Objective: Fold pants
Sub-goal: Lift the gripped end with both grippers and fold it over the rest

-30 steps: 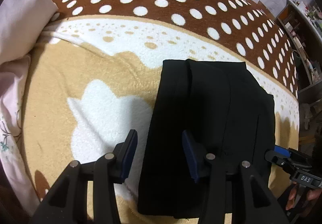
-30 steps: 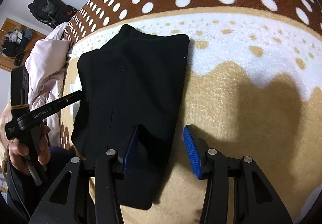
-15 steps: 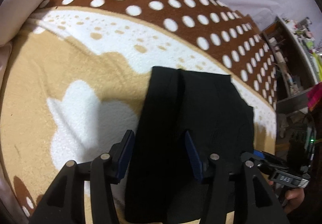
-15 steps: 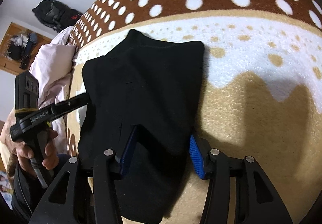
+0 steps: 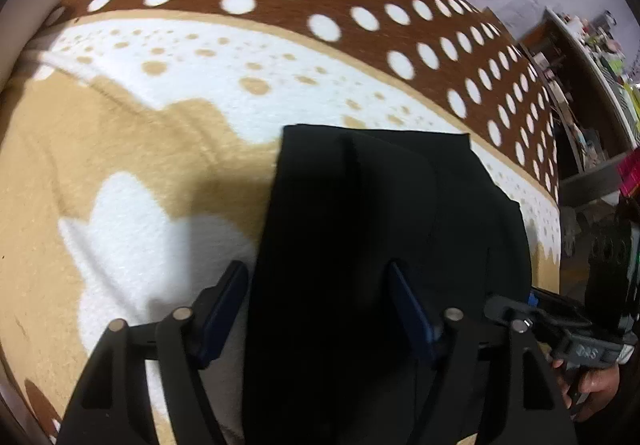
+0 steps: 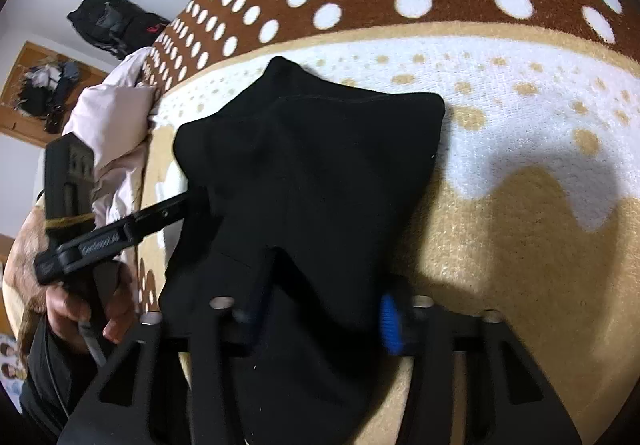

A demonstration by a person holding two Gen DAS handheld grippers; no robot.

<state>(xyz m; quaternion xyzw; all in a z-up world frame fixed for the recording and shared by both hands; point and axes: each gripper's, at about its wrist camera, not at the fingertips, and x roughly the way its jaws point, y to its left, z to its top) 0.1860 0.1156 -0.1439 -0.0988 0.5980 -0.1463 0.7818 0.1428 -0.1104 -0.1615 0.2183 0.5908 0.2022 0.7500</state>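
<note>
The black pants [image 5: 380,237] lie folded lengthwise on the spotted blanket [image 5: 160,149]. My left gripper [image 5: 320,305] is open, its jaws astride the pants' near left edge, cloth between them. In the right wrist view the pants [image 6: 312,173] bulge upward in the middle. My right gripper [image 6: 320,313] is open, its jaws astride the near right edge of the cloth. The left gripper also shows in the right wrist view [image 6: 192,201] at the pants' left side, held by a hand.
The blanket [image 6: 500,125] covers a bed, brown with white dots at the far side. A pale pink quilt [image 6: 108,125] is heaped at the left. A black bag [image 6: 116,25] sits beyond it. Cluttered shelves [image 5: 580,85] stand to the right.
Both grippers have moved forward and lower over the pants' near end, and cloth now sits between each pair of jaws. The pants look bunched upward in the right wrist view.
</note>
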